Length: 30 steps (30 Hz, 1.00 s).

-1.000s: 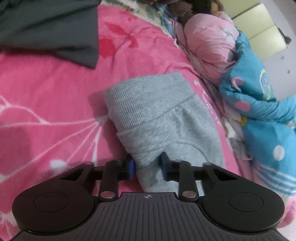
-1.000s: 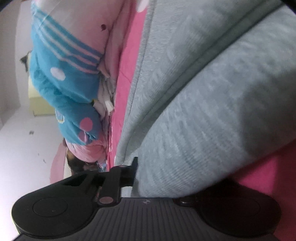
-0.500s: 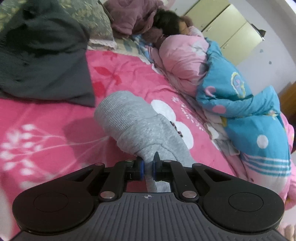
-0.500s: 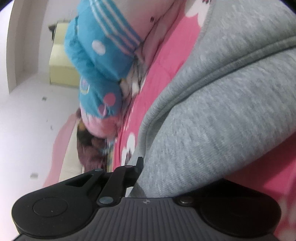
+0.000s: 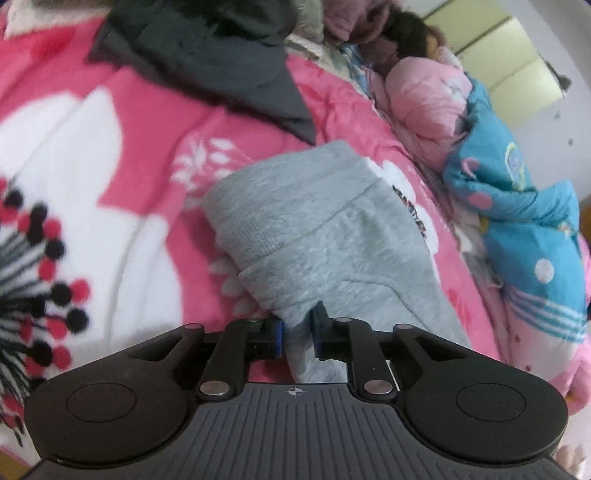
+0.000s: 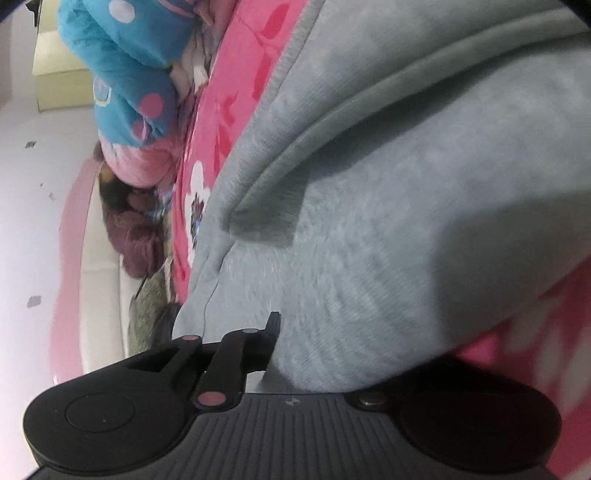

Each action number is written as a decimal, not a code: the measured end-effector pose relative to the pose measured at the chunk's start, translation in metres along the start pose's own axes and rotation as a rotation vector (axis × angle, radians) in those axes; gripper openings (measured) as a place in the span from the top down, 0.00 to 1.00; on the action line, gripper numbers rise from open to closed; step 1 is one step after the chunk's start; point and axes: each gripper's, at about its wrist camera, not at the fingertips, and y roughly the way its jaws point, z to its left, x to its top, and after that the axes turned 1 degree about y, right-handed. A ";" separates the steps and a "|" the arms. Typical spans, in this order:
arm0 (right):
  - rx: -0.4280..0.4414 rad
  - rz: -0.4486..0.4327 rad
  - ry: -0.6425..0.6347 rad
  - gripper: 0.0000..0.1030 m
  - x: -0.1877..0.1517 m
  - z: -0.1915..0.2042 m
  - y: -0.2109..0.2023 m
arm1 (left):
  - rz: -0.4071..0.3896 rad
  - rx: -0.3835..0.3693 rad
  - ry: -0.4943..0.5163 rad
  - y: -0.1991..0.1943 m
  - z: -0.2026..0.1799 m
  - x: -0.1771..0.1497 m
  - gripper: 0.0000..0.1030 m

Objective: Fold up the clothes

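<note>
A fold of the grey sweatshirt (image 5: 317, 236) is being pinched between the blue pads of the left gripper (image 5: 297, 338), jaws nearly together on the cloth. The right gripper (image 6: 314, 350) is being buried by the same garment (image 6: 388, 221): only its left finger (image 6: 273, 325) is being shown, the other being covered by fabric, so its grip cannot be told. The sweatshirt is being bunched on the pink floral bedspread (image 5: 110, 166), ribbed hem toward the left, cloth trailing toward the right gripper. Beyond it, a dark grey garment (image 5: 221, 55) is being left spread on the bedspread, apart from the sweatshirt. Along the far right edge of the bed, a person (image 5: 406, 33) is lying under a pink and blue quilt (image 5: 517, 206). Pale yellow cabinets (image 5: 517, 62) are being seen behind, blurred.
</note>
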 end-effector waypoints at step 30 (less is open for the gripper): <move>-0.091 0.346 -1.541 0.61 -0.099 0.252 0.282 | -0.348 0.304 0.220 0.000 -0.017 0.013 0.42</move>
